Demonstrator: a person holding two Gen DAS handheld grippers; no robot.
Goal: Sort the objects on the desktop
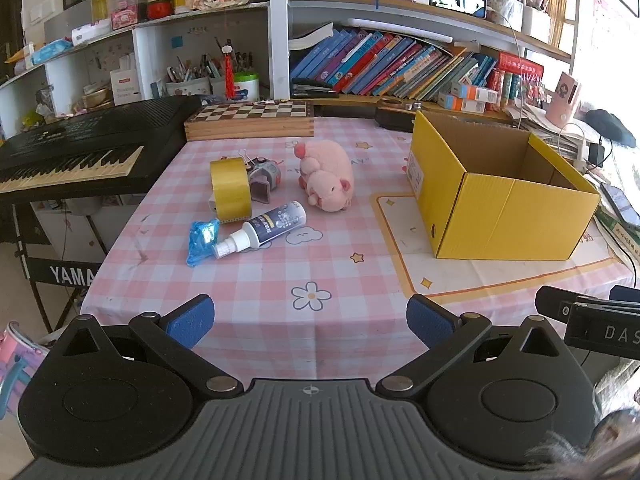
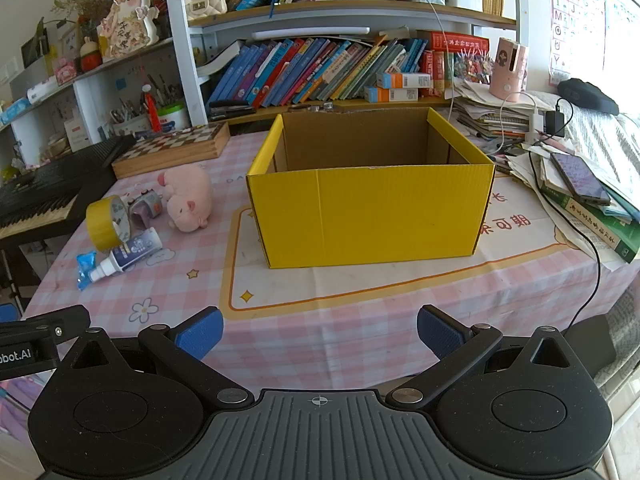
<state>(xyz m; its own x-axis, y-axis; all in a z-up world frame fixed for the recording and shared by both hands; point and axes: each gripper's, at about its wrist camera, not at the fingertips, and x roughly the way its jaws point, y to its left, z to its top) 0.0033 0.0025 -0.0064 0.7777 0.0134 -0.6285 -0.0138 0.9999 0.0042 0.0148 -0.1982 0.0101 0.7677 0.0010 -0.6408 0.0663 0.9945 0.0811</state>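
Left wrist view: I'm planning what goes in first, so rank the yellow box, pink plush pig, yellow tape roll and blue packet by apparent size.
1. yellow box
2. pink plush pig
3. yellow tape roll
4. blue packet

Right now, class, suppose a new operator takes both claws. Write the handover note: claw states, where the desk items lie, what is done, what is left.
Left claw: open, empty, short of the table's near edge.
Right claw: open, empty, facing the yellow box.
Items: yellow tape roll, grey gadget, binder clip, pink plush pig, spray bottle and blue packet lie clustered on the checked tablecloth, left of the box.
Done: nothing; the visible part of the box's inside is empty.
Left: every item, presumably into the box.
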